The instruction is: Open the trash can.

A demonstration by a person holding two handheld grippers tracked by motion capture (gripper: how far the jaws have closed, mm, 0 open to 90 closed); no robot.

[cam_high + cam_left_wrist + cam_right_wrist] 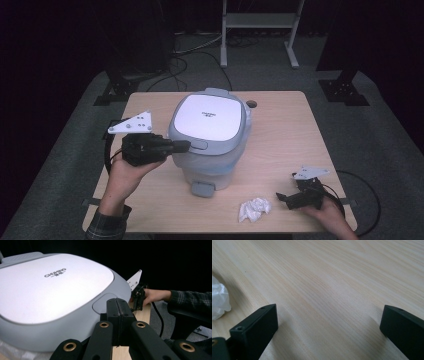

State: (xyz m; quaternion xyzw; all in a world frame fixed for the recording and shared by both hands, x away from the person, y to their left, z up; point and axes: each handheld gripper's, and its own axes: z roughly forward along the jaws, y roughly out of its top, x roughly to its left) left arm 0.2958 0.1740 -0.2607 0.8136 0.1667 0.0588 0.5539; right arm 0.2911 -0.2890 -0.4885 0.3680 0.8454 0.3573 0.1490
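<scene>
Bin (210, 145) upright; closed left tongs (186, 145) at lid button (198, 145).

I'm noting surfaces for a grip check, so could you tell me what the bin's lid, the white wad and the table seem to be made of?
The bin's lid looks like moulded plastic: a smooth, satin white panel in a grey rim, with soft reflections. The white wad seems to be crumpled paper or tissue, matte with sharp creases. The table shows pale wood grain, either wood or a laminate; it looks matte.
</scene>
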